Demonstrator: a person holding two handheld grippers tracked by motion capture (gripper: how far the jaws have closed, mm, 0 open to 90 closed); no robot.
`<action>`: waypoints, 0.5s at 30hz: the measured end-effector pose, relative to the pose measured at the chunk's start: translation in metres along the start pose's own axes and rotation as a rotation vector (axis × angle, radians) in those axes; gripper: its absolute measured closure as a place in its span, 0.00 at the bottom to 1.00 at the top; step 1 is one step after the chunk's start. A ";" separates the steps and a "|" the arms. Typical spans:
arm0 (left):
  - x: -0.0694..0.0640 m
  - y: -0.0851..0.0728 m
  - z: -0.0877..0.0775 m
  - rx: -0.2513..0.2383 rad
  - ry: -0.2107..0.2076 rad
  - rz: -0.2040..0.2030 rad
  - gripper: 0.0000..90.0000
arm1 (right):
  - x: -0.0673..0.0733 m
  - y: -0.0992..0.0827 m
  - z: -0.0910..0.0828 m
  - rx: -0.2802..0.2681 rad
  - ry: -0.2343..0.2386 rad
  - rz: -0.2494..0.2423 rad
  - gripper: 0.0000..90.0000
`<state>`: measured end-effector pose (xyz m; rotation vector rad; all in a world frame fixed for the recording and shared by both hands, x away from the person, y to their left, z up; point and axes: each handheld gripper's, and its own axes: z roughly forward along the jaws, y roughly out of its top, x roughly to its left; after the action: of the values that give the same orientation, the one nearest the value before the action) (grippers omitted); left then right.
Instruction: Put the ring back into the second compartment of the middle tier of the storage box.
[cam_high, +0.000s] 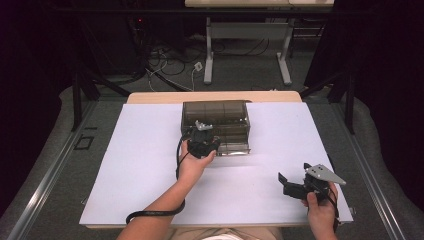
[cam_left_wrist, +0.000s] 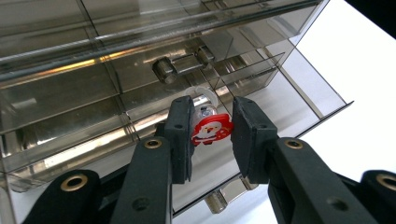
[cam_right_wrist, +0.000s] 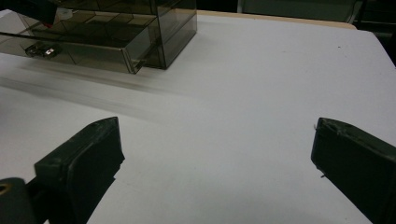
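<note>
The left gripper (cam_left_wrist: 212, 135) is pinching a small red-and-white Santa figure (cam_left_wrist: 211, 129) between its two black pads, holding it just above an open drawer (cam_left_wrist: 299, 100) of the smoky transparent drawer box (cam_high: 216, 125). The figure is sitting between the fingertips, with a clear rounded piece right behind it. In the high view the left gripper (cam_high: 202, 141) is hovering at the box's front, over the pulled-out drawer. The right gripper (cam_right_wrist: 212, 154) is resting well apart over the white tabletop (cam_high: 150, 165), its jaws spread wide with nothing between them.
</note>
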<state>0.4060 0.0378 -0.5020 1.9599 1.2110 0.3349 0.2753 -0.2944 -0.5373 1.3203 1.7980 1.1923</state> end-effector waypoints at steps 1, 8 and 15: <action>0.000 0.000 0.001 0.005 0.000 0.000 0.76 | 0.000 0.000 0.000 -0.008 0.002 0.001 0.02; -0.001 0.000 0.006 0.046 0.001 0.004 0.76 | 0.002 0.000 0.000 -0.009 0.000 0.004 0.02; 0.000 0.000 0.010 0.073 -0.003 0.002 0.76 | 0.002 0.000 0.000 -0.009 -0.001 0.005 0.02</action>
<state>0.4113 0.0328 -0.5085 2.0232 1.2351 0.2927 0.2746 -0.2928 -0.5373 1.3207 1.7878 1.2010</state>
